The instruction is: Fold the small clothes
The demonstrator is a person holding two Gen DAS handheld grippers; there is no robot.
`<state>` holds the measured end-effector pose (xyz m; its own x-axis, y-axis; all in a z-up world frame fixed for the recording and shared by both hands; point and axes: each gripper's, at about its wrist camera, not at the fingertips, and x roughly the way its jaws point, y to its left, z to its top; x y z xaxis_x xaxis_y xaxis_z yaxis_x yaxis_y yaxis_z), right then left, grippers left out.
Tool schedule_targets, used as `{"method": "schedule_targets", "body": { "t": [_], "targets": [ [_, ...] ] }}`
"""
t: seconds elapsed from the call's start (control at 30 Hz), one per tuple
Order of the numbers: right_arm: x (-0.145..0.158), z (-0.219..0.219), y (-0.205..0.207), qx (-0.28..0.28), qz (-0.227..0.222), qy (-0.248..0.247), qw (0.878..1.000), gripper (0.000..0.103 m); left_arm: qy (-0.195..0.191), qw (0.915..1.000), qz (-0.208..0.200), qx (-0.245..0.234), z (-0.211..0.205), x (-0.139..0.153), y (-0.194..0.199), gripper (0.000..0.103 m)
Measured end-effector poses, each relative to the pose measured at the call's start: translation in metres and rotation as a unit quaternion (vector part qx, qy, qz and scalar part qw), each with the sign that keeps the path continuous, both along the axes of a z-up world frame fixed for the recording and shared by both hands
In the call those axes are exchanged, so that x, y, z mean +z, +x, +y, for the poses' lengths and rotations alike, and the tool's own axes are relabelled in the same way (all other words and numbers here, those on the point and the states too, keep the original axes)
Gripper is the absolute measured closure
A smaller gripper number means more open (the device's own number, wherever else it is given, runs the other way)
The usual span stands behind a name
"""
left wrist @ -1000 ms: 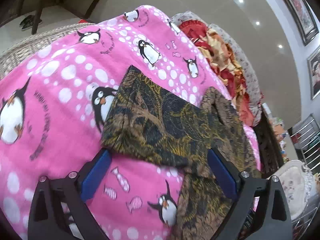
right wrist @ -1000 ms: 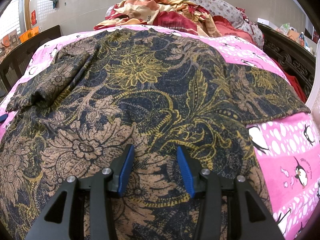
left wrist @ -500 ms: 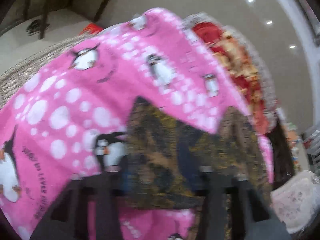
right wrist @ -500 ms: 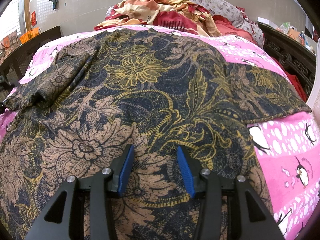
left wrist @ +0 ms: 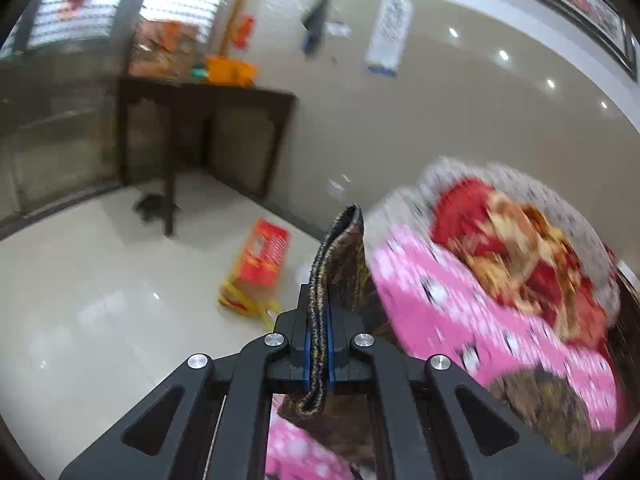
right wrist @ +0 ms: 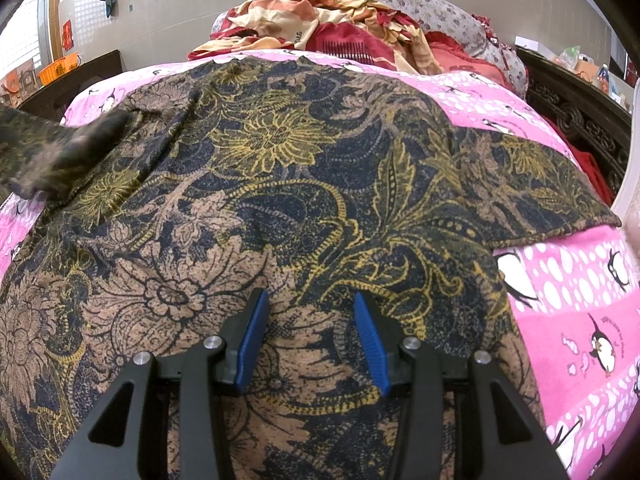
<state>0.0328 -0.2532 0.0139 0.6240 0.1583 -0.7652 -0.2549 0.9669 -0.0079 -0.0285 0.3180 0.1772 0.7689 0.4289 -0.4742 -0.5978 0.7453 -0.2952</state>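
I note matt printed cloth garment (right wrist: pixel 304 184), fleecy pink blanket (right wrist: pixel 572 304), ribbed blue pads (right wrist: pixel 370 340), glossy tiled floor (left wrist: pixel 100 300).

- A bed (right wrist: pixel 568 284) is being covered by a pink penguin blanket (right wrist: pixel 576 320).
- A dark floral garment (right wrist: pixel 280 200) is being carried, spread flat, on the blanket.
- Red-and-cream bedding (right wrist: pixel 320 36) is being kept heaped beyond the garment.
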Motion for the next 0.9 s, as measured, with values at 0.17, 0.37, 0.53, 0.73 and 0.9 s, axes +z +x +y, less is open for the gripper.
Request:
{"method": "schedule_targets", "body": {
  "t": [0.17, 0.37, 0.53, 0.73, 0.9],
  "targets": [
    [0.0, 0.0, 0.0, 0.0, 0.0, 0.0, 1.0, 0.056, 0.012, 0.9997, -0.014, 0.016, -0.001, 0.013, -0.003, 0.103],
    [-0.001, 0.001, -0.001, 0.0, 0.0, -0.001, 1.0, 0.056, -0.004, 0.9876, -0.007, -0.157, -0.087, 0.0, 0.041, 0.103],
    [0.0, 0.0, 0.0, 0.0, -0.001, -0.001, 1.0, 0.056, -0.05, 0.952, 0.028, -0.301, -0.197, -0.049, 0.094, 0.103],
    [0.0, 0.001, -0.001, 0.0, 0.0, -0.002, 1.0, 0.056, -0.082, 0.9179, 0.112, -0.372, -0.293, -0.133, 0.133, 0.103],
    [0.003, 0.003, 0.003, -0.002, 0.015, -0.014, 1.0, 0.056, -0.069, 0.8999, 0.144, -0.406, -0.317, -0.158, 0.108, 0.095]
  ]
}}
